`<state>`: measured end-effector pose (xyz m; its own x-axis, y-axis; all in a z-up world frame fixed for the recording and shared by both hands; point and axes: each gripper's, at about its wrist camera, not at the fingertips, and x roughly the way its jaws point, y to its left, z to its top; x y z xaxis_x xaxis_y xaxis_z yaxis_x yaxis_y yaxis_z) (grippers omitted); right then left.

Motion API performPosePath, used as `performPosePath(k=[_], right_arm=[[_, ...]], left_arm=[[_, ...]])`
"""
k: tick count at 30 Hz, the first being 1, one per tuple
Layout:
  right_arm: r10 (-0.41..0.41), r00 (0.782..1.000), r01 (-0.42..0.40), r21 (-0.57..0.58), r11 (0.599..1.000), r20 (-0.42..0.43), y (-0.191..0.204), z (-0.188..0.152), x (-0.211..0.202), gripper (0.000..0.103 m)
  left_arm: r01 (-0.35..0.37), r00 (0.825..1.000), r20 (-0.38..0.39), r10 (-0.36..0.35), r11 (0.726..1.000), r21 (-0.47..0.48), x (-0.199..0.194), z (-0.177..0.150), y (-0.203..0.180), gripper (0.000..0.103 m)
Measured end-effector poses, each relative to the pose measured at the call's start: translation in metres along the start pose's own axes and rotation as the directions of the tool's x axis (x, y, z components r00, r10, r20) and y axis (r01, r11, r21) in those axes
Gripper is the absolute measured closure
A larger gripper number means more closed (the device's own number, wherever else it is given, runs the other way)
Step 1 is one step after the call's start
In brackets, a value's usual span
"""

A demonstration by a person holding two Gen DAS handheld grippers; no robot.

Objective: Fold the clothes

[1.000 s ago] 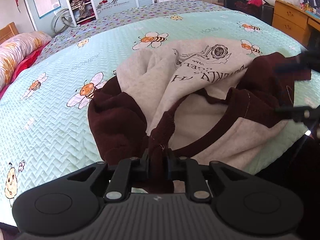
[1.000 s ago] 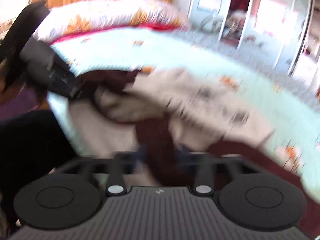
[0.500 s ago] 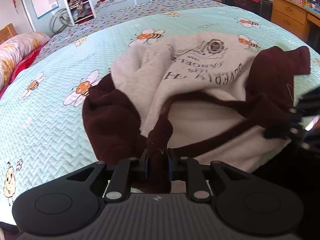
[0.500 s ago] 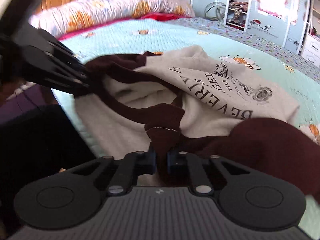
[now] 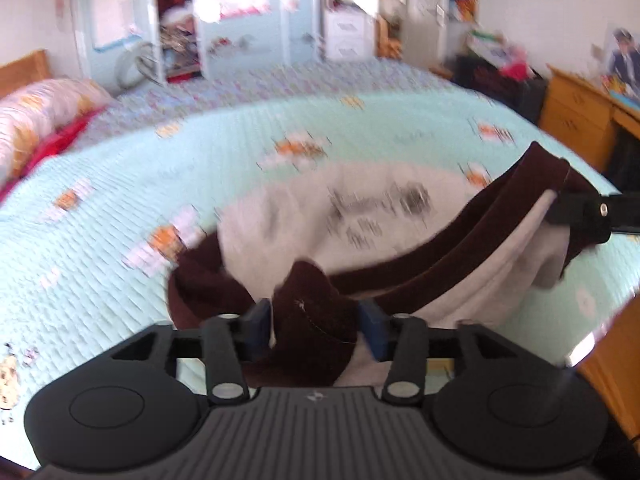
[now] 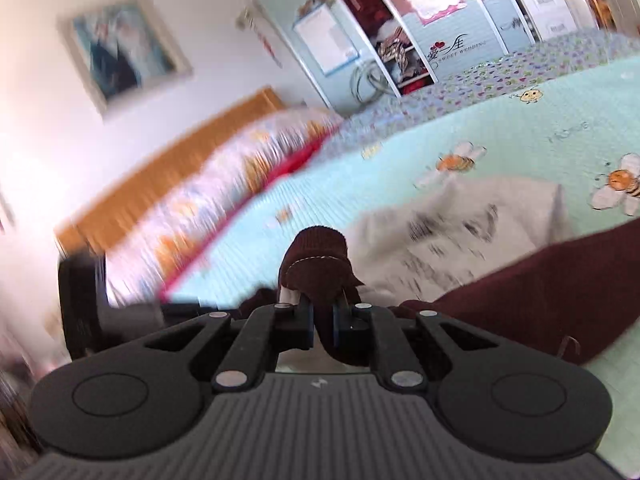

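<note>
Only the left wrist view shows the left gripper with jaws opening around a maroon fold of the sweatshirt on the bedspread, while the right wrist view shows the right gripper pinched tight on its maroon cuff.

Sweatshirt lies on the bed, near its front edge. Pillow sits far left by the headboard, wardrobe behind the bed, desk off to the right.
</note>
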<state>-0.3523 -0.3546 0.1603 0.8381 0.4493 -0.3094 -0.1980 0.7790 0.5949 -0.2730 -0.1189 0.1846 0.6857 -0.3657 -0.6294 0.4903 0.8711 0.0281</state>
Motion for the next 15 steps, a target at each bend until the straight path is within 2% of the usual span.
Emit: performPosePath(k=[3, 6, 9, 15], right_arm=[[0.030, 0.996, -0.037, 0.091, 0.995, 0.078, -0.008, 0.030, 0.001, 0.091], [0.042, 0.986, -0.065, 0.137, 0.988, 0.161, -0.011, 0.059, -0.001, 0.091], [0.013, 0.974, -0.038, 0.108, 0.993, 0.227, -0.008, 0.090, -0.006, 0.091], [-0.007, 0.936, -0.040, 0.126, 0.991, 0.351, -0.011, 0.144, -0.021, 0.091]], left_arm=[[0.041, 0.995, 0.091, -0.032, 0.994, -0.099, -0.021, 0.012, 0.013, 0.030], [0.095, 0.987, 0.143, -0.074, 0.984, -0.148, -0.036, 0.011, 0.023, 0.029], [0.072, 0.993, 0.106, -0.058, 0.988, -0.135, -0.033, 0.003, 0.022, 0.028], [0.052, 0.999, 0.016, -0.051, 0.987, -0.149, -0.019, -0.020, 0.026, 0.029]])
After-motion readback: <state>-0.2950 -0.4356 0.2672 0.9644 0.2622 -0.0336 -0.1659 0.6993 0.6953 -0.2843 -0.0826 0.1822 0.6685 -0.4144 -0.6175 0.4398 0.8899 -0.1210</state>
